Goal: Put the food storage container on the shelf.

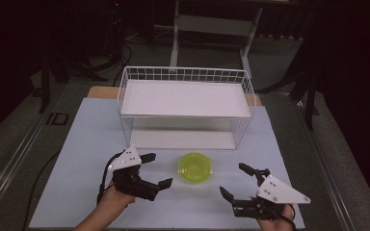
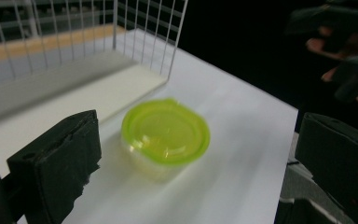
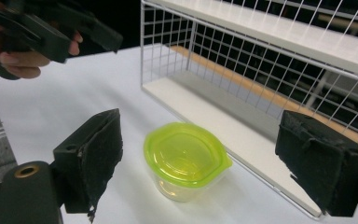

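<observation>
High view: a white wire rack [image 1: 185, 108] with a white upper shelf stands at centre frame on the pale desk [image 1: 86, 144]. A small clear container with a lime-green lid [image 1: 195, 167] sits on the desk just in front of the rack, lower centre, between the two tools and touching neither. Left tool [image 1: 156, 169] at lower left, jaws wide, empty. Right tool [image 1: 235, 181] at lower right, jaws wide, empty. Both point inward at the container, likely staged for a pick from either side. Dark letters reading "ID" [image 1: 58, 119] on the surface at the desk's left edge; no other writing legible

Left gripper view: slightly blurred. The container [image 2: 165, 135] lies mid-frame, ahead of the spread jaws, lid on. Rack corner [image 2: 121, 51] at upper left. The other hand [image 2: 345, 56] at upper right

Right gripper view: the container [image 3: 184, 158] sits low centre between the wide jaws, beside the rack's bottom shelf [image 3: 223, 121]. No label visible on the lid. The far hand and tool [image 3: 37, 37] at upper left
</observation>
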Demonstrator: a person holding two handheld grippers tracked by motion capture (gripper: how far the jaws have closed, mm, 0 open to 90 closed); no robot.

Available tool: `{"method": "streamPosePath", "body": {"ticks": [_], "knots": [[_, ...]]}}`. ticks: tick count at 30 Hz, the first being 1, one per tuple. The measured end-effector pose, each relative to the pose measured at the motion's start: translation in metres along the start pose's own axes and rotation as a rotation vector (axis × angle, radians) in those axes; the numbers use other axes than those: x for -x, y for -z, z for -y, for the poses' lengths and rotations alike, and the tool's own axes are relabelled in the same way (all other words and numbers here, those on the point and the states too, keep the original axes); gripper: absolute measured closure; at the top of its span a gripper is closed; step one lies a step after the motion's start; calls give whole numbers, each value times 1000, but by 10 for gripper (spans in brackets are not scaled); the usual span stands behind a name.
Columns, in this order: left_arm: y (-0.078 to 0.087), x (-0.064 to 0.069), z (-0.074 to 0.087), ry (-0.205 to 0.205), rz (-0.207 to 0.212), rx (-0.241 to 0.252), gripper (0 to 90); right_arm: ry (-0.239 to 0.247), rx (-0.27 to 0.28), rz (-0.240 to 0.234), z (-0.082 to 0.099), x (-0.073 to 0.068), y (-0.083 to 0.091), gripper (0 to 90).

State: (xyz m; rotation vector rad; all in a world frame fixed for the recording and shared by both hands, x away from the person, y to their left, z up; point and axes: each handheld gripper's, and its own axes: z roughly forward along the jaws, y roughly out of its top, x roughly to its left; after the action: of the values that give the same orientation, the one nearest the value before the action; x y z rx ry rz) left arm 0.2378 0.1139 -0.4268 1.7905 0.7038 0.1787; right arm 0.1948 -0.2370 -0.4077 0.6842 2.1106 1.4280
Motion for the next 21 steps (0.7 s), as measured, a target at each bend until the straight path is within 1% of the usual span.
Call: {"method": "streamPosePath", "body": {"ticks": [1,3,5,6,7,8,9,10,12,14,16,17,18,19,20,21], "knots": [[-3,1,-2,-2,0,1,10,-14,-7,-4,-2,1,-3,145],[-8,0,-7,5,19,3,10,-46,-7,-4,-6,5,-9,144],[-15,-1,-10,4,30,3,11,-72,-7,-19,-8,10,-15,145],[-19,-2,-12,2,31,-5,11,-78,-8,-13,-9,13,-18,145],[-22,-3,-13,-8,28,0,11,-91,-18,-15,-9,15,-21,145],[-25,-3,-14,-7,35,-3,11,-91,-23,-12,-10,18,-24,144],[-28,-5,-16,-2,47,-8,11,-74,-28,3,-11,20,-27,144],[-31,-7,-17,4,53,-11,11,-71,-36,10,-12,22,-31,143],[-36,-10,-20,15,67,-17,11,-86,-45,24,-13,26,-36,139],[-41,-14,-20,23,64,-15,11,-119,-47,24,-13,31,-41,138],[-45,-17,-20,45,65,2,11,-136,-62,37,-12,36,-46,138],[-45,-17,-20,45,65,2,11,-136,-62,37,-12,36,-46,138],[-50,-20,-19,60,45,-26,12,-166,-87,29,-10,41,-53,137],[-53,-20,-19,63,39,-46,12,-181,-96,24,-9,43,-56,137],[-56,-20,-18,57,34,-60,11,-205,-109,22,-8,45,-59,135],[-58,-21,-17,56,27,-65,12,-229,-111,12,-7,47,-62,134]]}}
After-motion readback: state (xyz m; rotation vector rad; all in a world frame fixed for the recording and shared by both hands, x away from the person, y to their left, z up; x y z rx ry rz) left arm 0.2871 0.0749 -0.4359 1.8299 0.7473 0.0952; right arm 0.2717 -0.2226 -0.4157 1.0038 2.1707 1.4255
